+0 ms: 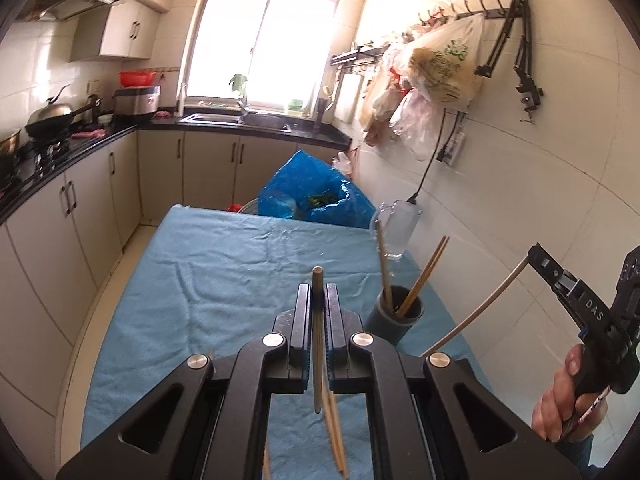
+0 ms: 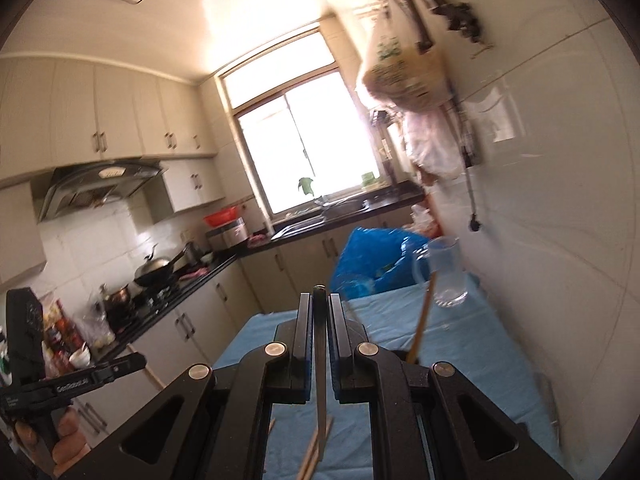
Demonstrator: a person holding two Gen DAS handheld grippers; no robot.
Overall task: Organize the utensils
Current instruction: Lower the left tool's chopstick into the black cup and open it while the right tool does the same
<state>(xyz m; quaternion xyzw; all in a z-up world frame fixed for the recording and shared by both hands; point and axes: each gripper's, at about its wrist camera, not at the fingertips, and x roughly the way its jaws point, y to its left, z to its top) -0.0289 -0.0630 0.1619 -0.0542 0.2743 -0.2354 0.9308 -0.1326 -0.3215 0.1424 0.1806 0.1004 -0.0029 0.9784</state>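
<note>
1. Left wrist view: left gripper (image 1: 318, 300) clamps a chopstick (image 1: 317, 344) above the cloth (image 1: 208, 280), near the holder (image 1: 394, 318).
2. Right gripper (image 2: 320, 312) clamps a dark utensil (image 2: 320, 360).
3. Step: carrying. Next: lower each tip-first into the holder.

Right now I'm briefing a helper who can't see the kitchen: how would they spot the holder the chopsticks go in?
Find the table under the blue cloth and follow its right edge, by the tiled wall. There stands a dark round cup with several chopsticks sticking up out of it. The clear glass jug behind it is see-through; the cup is opaque.
</note>
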